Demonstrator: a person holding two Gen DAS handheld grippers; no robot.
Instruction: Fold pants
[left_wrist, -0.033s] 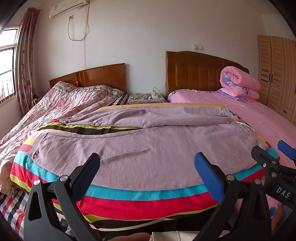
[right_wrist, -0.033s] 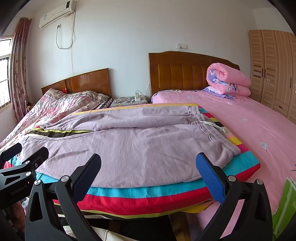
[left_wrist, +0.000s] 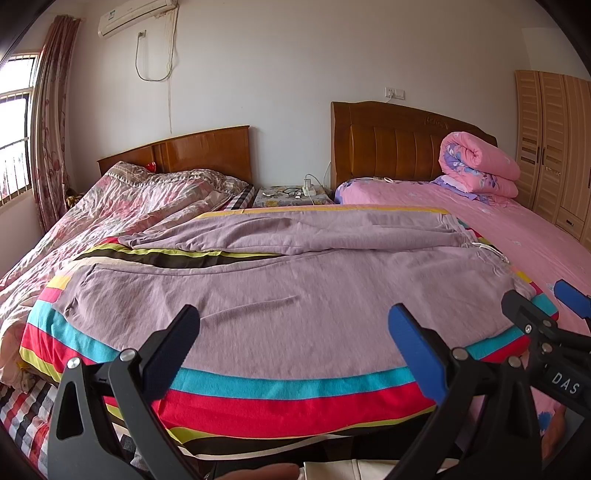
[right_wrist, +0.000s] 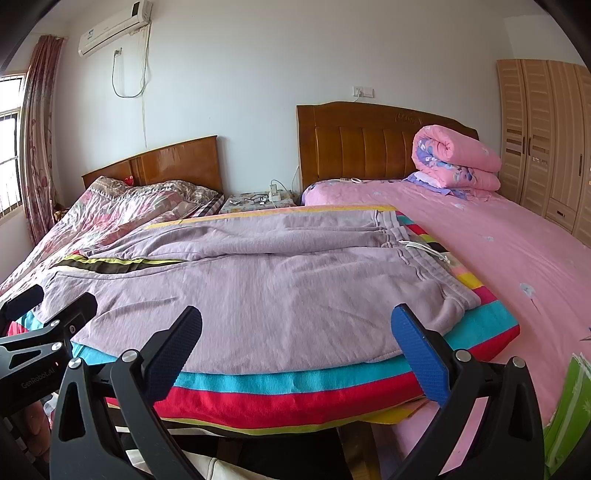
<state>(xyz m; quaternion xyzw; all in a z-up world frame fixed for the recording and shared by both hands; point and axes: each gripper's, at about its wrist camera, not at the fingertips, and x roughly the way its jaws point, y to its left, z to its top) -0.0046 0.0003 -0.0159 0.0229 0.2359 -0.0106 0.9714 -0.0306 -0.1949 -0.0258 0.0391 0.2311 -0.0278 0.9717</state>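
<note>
The left hand-held gripper (left_wrist: 291, 354) hangs wide open and empty over the near leg of the mauve fleece pants (left_wrist: 280, 295), spread unfolded on the striped blanket (left_wrist: 295, 398); no fold made yet. The right hand-held gripper (right_wrist: 295, 354), equally open, holds nothing.

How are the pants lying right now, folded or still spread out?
Spread out, unfolded. The pants lie flat on the striped blanket, both legs apart with blanket showing between them, waistband to the right. Neither open gripper touches them.
</note>
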